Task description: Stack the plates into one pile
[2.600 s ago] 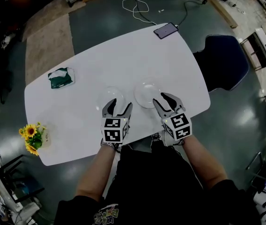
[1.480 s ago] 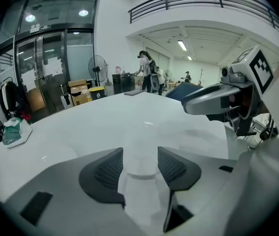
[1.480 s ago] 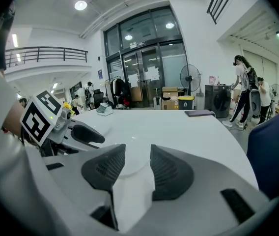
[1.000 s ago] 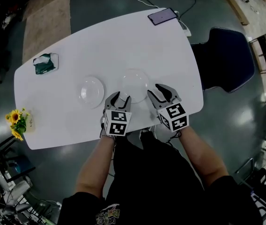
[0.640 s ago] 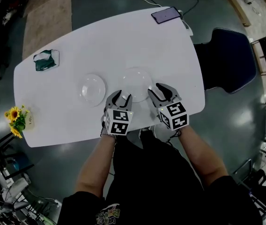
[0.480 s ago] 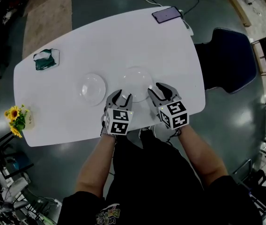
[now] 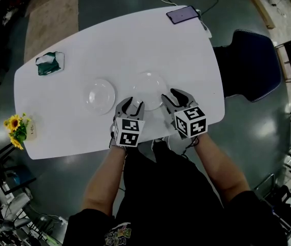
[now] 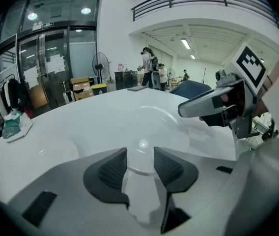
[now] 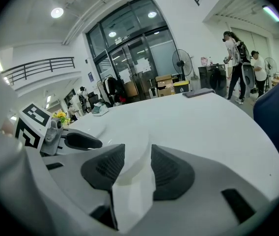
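Two clear glass plates lie side by side on the white table point(image 7: 84, 45): a smaller left plate point(image 7: 99, 96) and a right plate point(image 7: 148, 90). My left gripper point(image 7: 130, 107) stands open at the right plate's near-left rim. In the left gripper view that plate point(image 8: 147, 127) lies just ahead, and its near edge shows in the gap of the left gripper point(image 8: 140, 163). My right gripper point(image 7: 174, 98) is open at the same plate's near-right rim. In its own view the right gripper point(image 9: 137, 162) has the plate's edge point(image 9: 142, 154) in its gap; no pad presses on it.
A phone point(image 7: 183, 14) lies at the table's far right corner with a cable running to the floor. A green tissue pack point(image 7: 49, 63) sits far left, a small pot of sunflowers point(image 7: 16, 127) at the near-left edge. A dark blue chair point(image 7: 245, 65) stands right of the table.
My left gripper has shifted from the left plate's near rim over to the right plate. In the last second the right gripper has rolled slightly; the plates have not moved.
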